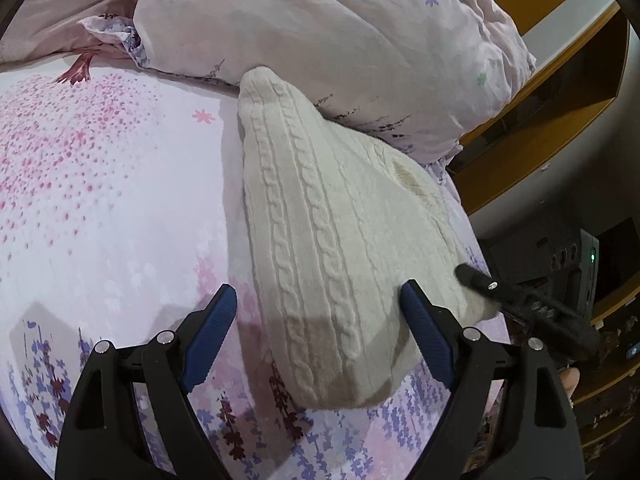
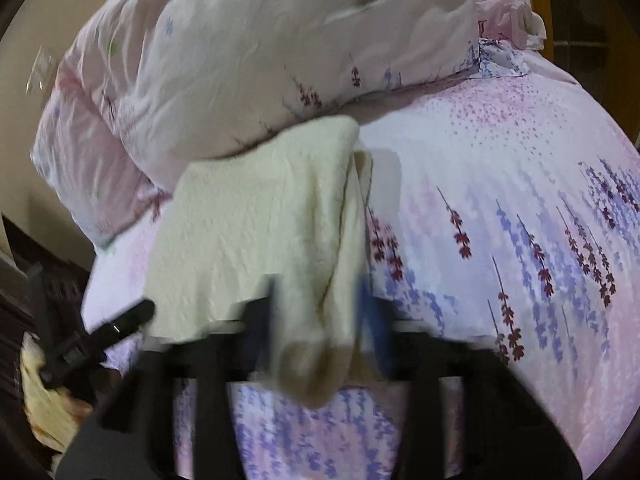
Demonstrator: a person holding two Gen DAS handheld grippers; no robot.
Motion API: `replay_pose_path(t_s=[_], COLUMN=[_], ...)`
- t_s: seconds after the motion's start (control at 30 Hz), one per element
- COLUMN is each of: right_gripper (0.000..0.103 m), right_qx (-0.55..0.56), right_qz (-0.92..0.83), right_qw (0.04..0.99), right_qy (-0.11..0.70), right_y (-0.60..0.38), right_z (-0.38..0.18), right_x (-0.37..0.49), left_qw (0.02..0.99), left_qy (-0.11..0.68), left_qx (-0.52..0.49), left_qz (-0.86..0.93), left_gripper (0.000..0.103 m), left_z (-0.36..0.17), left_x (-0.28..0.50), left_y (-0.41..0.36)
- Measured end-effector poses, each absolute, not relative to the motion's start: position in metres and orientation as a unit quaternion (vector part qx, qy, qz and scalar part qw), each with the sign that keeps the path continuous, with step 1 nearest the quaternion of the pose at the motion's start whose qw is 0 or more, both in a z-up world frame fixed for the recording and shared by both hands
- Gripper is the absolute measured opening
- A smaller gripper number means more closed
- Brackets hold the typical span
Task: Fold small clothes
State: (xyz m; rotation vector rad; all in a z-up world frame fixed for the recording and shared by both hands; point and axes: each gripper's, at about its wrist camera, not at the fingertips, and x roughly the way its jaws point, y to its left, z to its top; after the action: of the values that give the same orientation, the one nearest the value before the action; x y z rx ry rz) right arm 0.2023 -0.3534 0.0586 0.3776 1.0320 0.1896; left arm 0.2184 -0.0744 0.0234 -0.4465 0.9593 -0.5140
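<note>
The bed (image 1: 100, 200), spread with a floral sheet, carries everything. A plump quilt (image 1: 320, 40) is heaped at its far side. Against the quilt lies the cream cable-knit garment (image 1: 320, 220), already doubled over, its far end touching the quilt and its right side near the bed's edge. The left hand-held gripper (image 1: 316, 328) hovers over the knit's near end, spread wide and holding nothing. The right hand-held gripper (image 2: 320, 320) is blurred, yet seems pinched on a hanging fold of the knit. Pulling that fold could drag the whole soft bundle askew or off the edge, since nothing pins it.
</note>
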Motion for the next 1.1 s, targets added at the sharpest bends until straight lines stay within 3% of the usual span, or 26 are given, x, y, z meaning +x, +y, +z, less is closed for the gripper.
replay_pose_path(t_s=[0.1,0.2,0.27,0.4,0.67,0.77,0.8,0.83,0.9,0.97,1.0,1.1], right_gripper=[0.010,0.011,0.019,0.060,0.063,0.057,0.047,0.030,0.013,0.010,0.009,0.008], right_qx=[0.186,0.199,0.206,0.266,0.332,0.329,0.327,0.324,0.294,0.241,0.213,0.161], right_qz=[0.077,0.067,0.075,0.091,0.098,0.096,0.096,0.097,0.103,0.100,0.090,0.048], right_qw=[0.852,0.844,0.840,0.836,0.802,0.794,0.794,0.795,0.809,0.840,0.857,0.879], right_qy=[0.483,0.493,0.496,0.471,0.487,0.501,0.503,0.504,0.499,0.475,0.460,0.447], right_y=[-0.361,-0.371,-0.374,-0.390,-0.400,-0.395,-0.393,-0.391,-0.382,-0.373,-0.370,-0.369], right_z=[0.053,0.045,0.048,0.064,0.048,0.037,0.035,0.034,0.037,0.050,0.057,0.061], right_x=[0.194,0.192,0.193,0.207,0.285,0.307,0.312,0.317,0.324,0.323,0.321,0.322], left_qw=[0.833,0.827,0.824,0.830,0.801,0.802,0.801,0.799,0.795,0.793,0.797,0.817], left_qy=[0.457,0.461,0.459,0.449,0.485,0.489,0.490,0.491,0.491,0.492,0.487,0.471], left_qx=[-0.196,-0.199,-0.211,-0.226,-0.287,-0.281,-0.281,-0.282,-0.289,-0.289,-0.285,-0.253], left_qz=[-0.242,-0.252,-0.258,-0.241,-0.201,-0.198,-0.199,-0.201,-0.208,-0.214,-0.213,-0.213], left_gripper=[0.085,0.085,0.085,0.085,0.084,0.084,0.082,0.080,0.061,0.045,0.033,0.022], left_z=[0.023,0.026,0.032,0.041,0.021,0.019,0.018,0.016,0.012,0.010,0.011,0.014], left_x=[0.214,0.213,0.218,0.240,0.314,0.330,0.334,0.339,0.346,0.352,0.353,0.350], left_y=[-0.080,-0.080,-0.075,-0.061,-0.049,-0.057,-0.059,-0.062,-0.067,-0.073,-0.075,-0.082])
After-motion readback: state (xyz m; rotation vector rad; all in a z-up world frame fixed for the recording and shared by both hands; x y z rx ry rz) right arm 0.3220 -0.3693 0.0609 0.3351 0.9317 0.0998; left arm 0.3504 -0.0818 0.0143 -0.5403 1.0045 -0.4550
